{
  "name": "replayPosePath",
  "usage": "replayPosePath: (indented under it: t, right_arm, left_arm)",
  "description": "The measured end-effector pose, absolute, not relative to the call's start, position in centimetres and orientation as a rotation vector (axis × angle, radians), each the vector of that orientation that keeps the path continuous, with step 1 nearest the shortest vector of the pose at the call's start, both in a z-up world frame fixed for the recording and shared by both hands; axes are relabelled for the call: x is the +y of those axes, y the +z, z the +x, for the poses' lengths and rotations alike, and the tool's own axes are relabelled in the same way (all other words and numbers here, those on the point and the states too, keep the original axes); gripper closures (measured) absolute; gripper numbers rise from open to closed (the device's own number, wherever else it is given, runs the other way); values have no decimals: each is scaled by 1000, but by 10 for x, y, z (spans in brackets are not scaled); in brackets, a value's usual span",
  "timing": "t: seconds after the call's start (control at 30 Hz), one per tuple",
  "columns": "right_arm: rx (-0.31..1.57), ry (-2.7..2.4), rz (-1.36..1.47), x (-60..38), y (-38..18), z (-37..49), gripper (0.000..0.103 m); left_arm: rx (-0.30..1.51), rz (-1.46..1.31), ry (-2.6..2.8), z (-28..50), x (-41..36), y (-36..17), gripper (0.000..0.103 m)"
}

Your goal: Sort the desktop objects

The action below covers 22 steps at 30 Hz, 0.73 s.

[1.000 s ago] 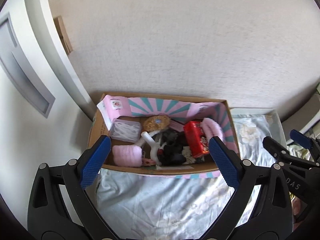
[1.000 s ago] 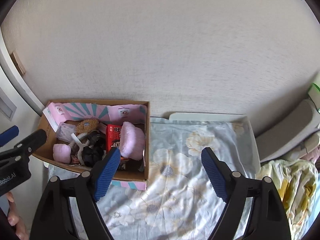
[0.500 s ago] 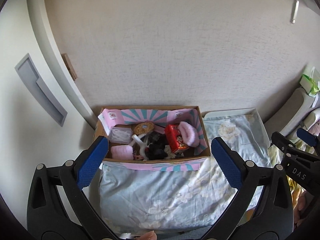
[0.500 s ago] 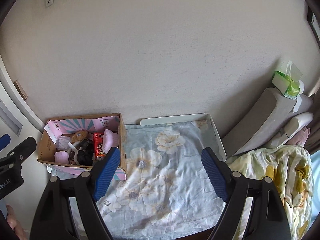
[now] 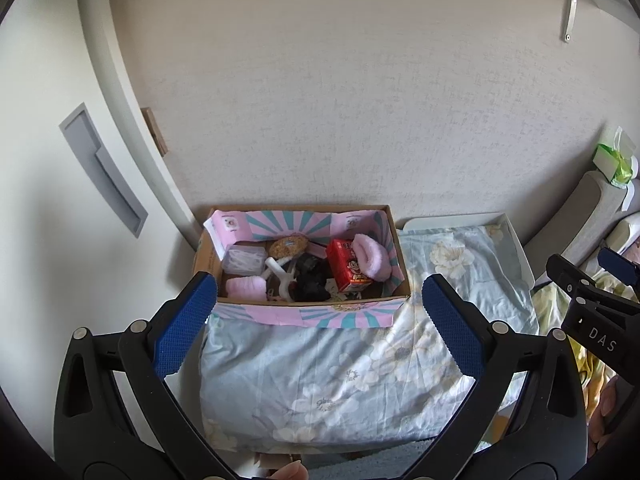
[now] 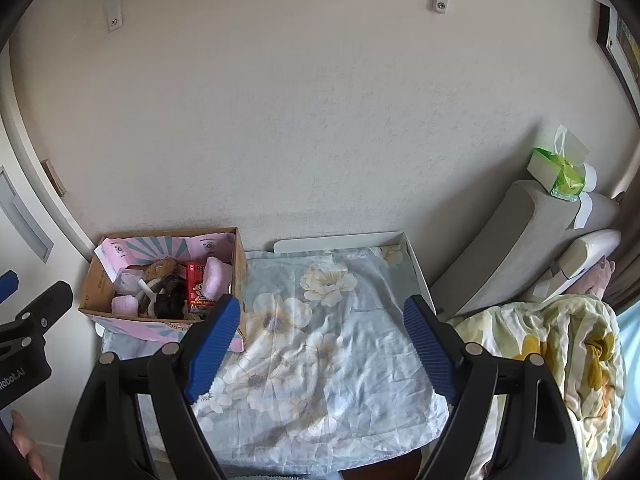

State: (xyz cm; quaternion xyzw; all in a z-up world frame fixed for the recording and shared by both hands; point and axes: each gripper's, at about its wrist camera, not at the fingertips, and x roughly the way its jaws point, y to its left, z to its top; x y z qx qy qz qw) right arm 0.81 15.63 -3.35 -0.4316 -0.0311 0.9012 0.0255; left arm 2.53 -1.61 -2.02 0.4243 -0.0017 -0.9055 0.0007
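Our left gripper [image 5: 320,312] has its blue-padded fingers [image 5: 186,322] spread wide with nothing between them, and our right gripper [image 6: 322,340] is the same: fingers [image 6: 212,346] far apart, nothing held. Both hang above the table, well clear of it.

In the left wrist view, at twelve o'clock from the left gripper sits the brown cardboard box lined with pink and teal paper [image 5: 394,236], against the wall at the table's far left corner. It holds the small things: a red drink carton with a cartoon face [image 5: 346,266], a fluffy pink sock roll [image 5: 370,256] touching the carton at its three o'clock side, a second pink roll [image 5: 246,286] at the box's seven o'clock corner, a clear plastic case [image 5: 244,258], a round brown biscuit-like item [image 5: 288,246], and a black tangle [image 5: 312,280] in the middle.

The pale blue flowered cloth over the table [image 6: 340,360] shows no loose items in either view. We judge the sorting essentially finished, with nothing visibly left to collect.
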Motion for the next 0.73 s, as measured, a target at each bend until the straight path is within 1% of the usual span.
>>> replayPosePath:
  t: [0.17, 0.73]
  right_arm:
    - [-102, 2792, -1343, 155, -35, 8, 22]
    - [-117, 2800, -1374, 153, -41, 2, 22]
  left_arm:
    - [-24, 1347, -2838, 25, -11, -20, 1]
    - [2, 1328, -2828, 22, -16, -22, 1]
